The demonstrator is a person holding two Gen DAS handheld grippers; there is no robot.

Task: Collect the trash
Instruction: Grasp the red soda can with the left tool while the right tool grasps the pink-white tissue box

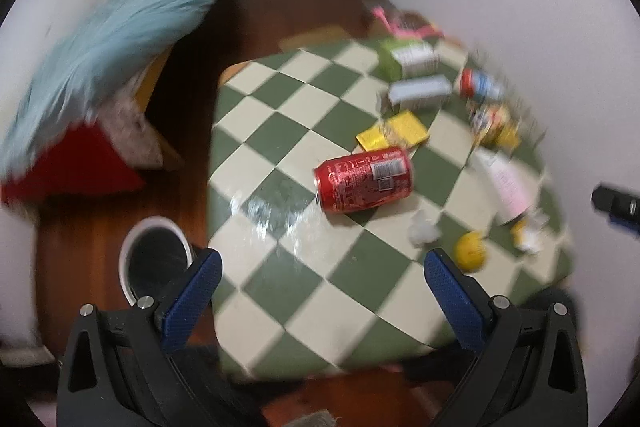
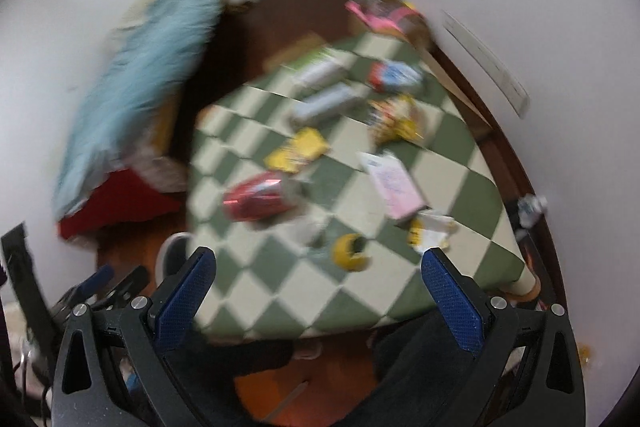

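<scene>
A red soda can [image 1: 363, 179] lies on its side on the green-and-cream checkered table [image 1: 320, 291]; it also shows in the right wrist view [image 2: 260, 197]. Around it lie yellow wrappers [image 1: 394, 131], a crumpled white paper [image 1: 423, 229], a yellow tape roll [image 1: 471, 251], a pink paper [image 1: 508, 185], snack packets [image 1: 494, 125] and cartons [image 1: 420, 91]. A white bin [image 1: 154, 257] with a dark inside stands on the floor at the table's left. My left gripper [image 1: 322, 287] is open and empty above the table's near part. My right gripper [image 2: 318, 287] is open and empty, with the tape roll [image 2: 352, 251] just beyond it.
A light blue fluffy cushion [image 1: 120, 39] and a red cushion [image 1: 76, 167] sit left of the table. A pink object [image 1: 400, 25] lies by the far wall. White walls close in at the right and back. The floor is dark wood [image 1: 280, 11].
</scene>
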